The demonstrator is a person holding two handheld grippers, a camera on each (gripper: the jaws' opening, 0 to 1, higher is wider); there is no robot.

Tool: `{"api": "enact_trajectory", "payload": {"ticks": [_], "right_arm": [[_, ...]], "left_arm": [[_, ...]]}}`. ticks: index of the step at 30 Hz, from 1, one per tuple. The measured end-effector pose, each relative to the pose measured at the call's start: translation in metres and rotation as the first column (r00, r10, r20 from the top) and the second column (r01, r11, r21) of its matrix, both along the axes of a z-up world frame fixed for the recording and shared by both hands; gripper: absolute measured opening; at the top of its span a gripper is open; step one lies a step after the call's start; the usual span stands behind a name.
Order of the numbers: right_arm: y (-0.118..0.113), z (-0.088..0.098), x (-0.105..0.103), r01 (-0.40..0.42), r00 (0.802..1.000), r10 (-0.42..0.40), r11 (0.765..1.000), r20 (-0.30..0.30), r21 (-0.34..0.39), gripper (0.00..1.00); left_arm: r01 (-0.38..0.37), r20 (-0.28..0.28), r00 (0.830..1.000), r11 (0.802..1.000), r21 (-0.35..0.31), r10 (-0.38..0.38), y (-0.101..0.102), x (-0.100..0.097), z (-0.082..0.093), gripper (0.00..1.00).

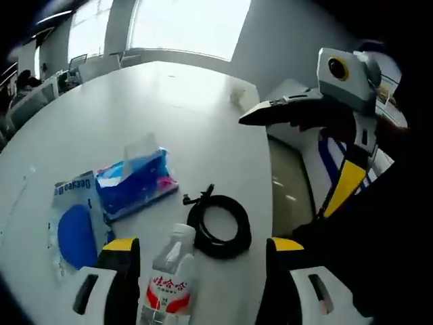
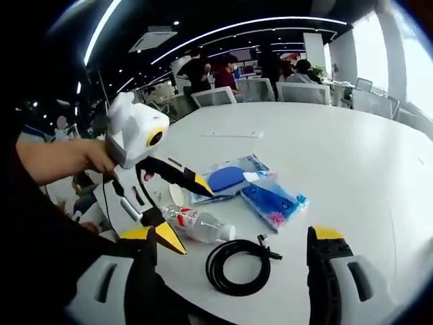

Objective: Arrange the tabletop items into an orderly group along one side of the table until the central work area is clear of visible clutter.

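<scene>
A clear water bottle (image 1: 170, 271) (image 2: 200, 225) with a red-and-white label lies on the white table (image 1: 169, 101) (image 2: 358, 149), in the gap between the jaws of my left gripper (image 1: 203, 245) (image 2: 189, 215); the jaws are open and not touching it. Right beside the bottle is a coiled black cable (image 1: 220, 229) (image 2: 237, 266). Farther in lie a blue tissue pack (image 1: 135, 181) (image 2: 272, 201) and a clear bag holding a blue pad (image 1: 78, 227) (image 2: 226, 177). My right gripper (image 2: 233, 235) (image 1: 284, 168) is open above the cable, holding nothing.
The table's curved edge (image 1: 260, 169) runs close to the cable, with floor beyond it. Office chairs (image 2: 216, 97) and several people (image 2: 223, 71) stand past the far side. A paper sheet (image 2: 230, 135) lies farther out. Bright windows (image 1: 183, 24) are behind the table.
</scene>
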State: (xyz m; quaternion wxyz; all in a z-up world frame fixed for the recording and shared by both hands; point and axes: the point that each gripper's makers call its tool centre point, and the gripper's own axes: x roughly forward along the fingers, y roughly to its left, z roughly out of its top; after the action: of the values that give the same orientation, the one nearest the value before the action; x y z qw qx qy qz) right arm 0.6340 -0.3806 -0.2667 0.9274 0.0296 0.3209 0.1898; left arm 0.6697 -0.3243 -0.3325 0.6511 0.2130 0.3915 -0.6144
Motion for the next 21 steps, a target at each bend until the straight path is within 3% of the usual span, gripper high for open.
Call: {"api": "enact_trajectory", "payload": {"ticks": [21], "right_arm": [[-0.012, -0.014, -0.011, 0.036, 0.999, -0.036, 0.999, -0.034, -0.006, 0.85]], "left_arm": [[0.107, -0.077, 0.992, 0.983, 0.151, -0.096, -0.021, 0.010, -0.051, 0.37]]}}
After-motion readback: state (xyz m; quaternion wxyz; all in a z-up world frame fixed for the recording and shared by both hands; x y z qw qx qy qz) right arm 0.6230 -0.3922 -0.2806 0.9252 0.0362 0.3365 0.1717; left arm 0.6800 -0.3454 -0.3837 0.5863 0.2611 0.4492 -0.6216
